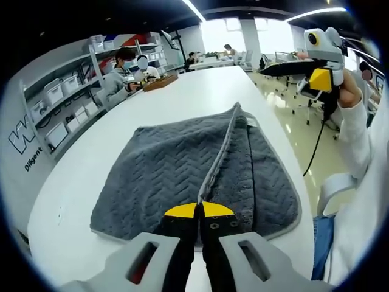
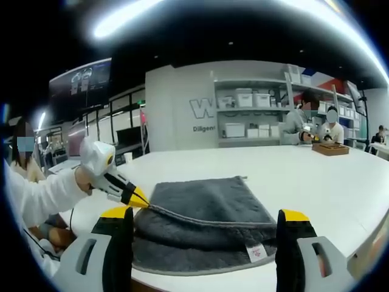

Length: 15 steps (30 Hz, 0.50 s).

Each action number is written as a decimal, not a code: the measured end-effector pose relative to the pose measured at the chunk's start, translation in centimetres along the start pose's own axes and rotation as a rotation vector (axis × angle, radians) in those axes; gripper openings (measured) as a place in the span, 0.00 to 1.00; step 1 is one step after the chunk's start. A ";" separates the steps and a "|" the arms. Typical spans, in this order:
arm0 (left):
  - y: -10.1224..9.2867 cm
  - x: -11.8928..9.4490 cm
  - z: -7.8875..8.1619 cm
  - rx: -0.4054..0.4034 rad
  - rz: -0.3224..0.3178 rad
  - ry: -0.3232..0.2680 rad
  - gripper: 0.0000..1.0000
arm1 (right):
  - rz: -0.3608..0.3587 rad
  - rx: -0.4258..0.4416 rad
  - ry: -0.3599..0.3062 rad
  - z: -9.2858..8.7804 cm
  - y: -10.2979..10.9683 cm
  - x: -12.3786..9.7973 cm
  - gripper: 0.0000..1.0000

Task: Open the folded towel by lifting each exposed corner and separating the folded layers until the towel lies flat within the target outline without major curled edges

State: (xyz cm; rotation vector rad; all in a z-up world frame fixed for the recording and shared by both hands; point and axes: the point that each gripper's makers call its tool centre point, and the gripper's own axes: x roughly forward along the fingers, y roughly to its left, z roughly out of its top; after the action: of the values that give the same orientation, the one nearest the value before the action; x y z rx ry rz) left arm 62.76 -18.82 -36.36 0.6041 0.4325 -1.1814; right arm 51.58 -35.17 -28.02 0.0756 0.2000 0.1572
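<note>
The towel [image 1: 182, 176] lies on the table [image 1: 200, 97]; the left gripper [image 1: 199, 210] sits at its near edge, shelves [image 1: 67, 103] probably behind the table.

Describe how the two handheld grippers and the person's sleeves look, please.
The left gripper has black jaws with yellow tips on a light grey body with slotted openings. The right gripper looks alike, and a black cable hangs from it. The person's sleeves are white.

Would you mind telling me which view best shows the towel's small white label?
The right gripper view: the white label faces the camera at the grey towel's near edge. The left gripper view shows only a small pale tab.
</note>
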 end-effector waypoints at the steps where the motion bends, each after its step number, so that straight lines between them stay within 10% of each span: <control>1: 0.2 0.0 0.0 -0.002 0.005 0.000 0.01 | 0.001 -0.001 0.000 0.0 0.0 0.0 0.98; 15: 2.7 0.1 -0.9 -0.043 0.068 0.005 0.01 | -0.002 -0.001 0.003 0.0 -0.1 0.0 0.98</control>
State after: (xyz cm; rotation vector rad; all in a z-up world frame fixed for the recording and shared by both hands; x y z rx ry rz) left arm 65.35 -17.61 -36.49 0.5806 0.4373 -1.1039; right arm 51.58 -35.29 -28.05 0.0746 0.2030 0.1559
